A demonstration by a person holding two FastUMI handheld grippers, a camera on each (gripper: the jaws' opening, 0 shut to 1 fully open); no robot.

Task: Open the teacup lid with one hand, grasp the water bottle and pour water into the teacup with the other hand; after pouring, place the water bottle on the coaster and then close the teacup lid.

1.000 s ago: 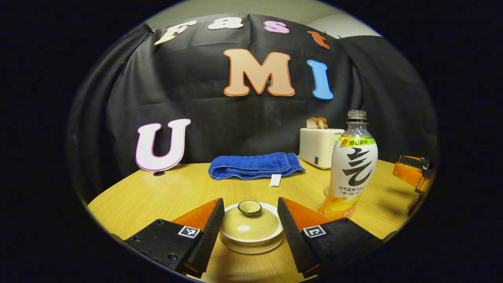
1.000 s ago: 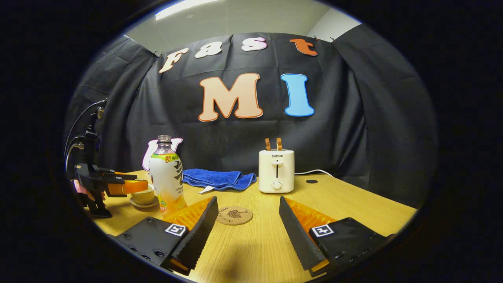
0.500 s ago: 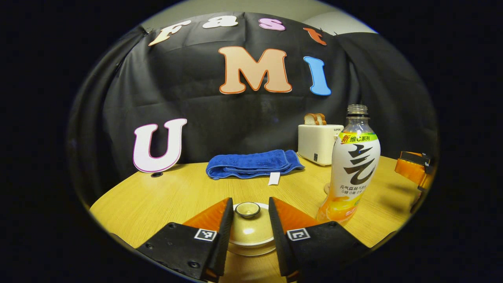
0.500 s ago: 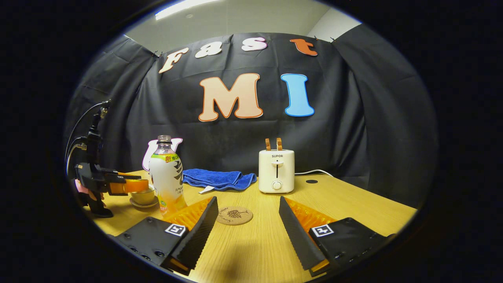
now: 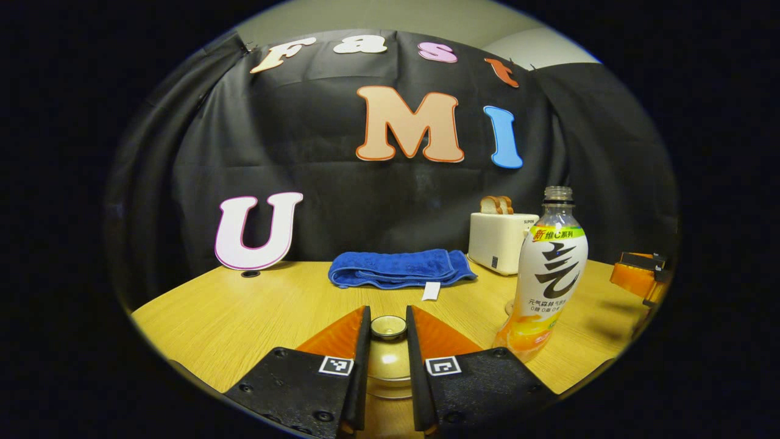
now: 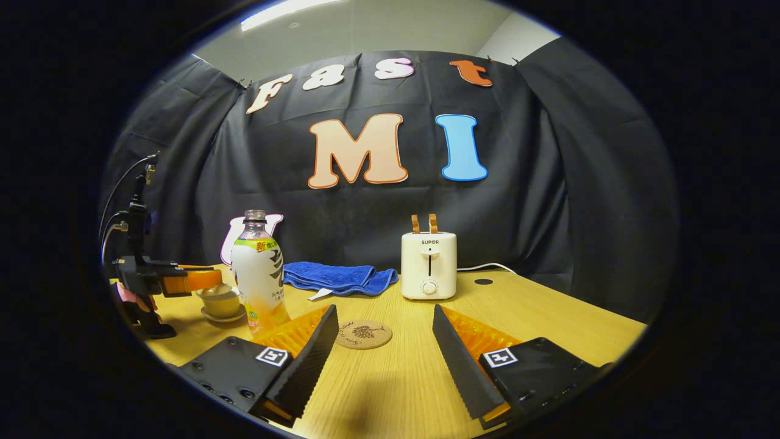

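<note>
My left gripper (image 5: pixel 388 317) is shut on the knob of the beige teacup lid (image 5: pixel 387 361), which sits between its fingers. In the right gripper view the left gripper (image 6: pixel 210 279) hovers just over the beige teacup (image 6: pixel 220 300) on its saucer (image 6: pixel 223 316); I cannot tell whether the lid is clear of the rim. The uncapped water bottle (image 5: pixel 551 274) stands upright just right of the cup, also visible as the bottle (image 6: pixel 259 277). My right gripper (image 6: pixel 384 311) is open and empty, low over the table, with the round cork coaster (image 6: pixel 364 334) lying just beyond its fingertips.
A folded blue towel (image 6: pixel 341 277) lies at the back of the wooden table (image 6: pixel 548 323). A white toaster (image 6: pixel 429 265) with bread slices stands to its right. The right gripper's body (image 5: pixel 637 277) shows at the far right of the left gripper view.
The left gripper's fingers closed from wide open onto the lid's knob, then rose slightly. The right gripper, bottle and coaster have stayed put.
</note>
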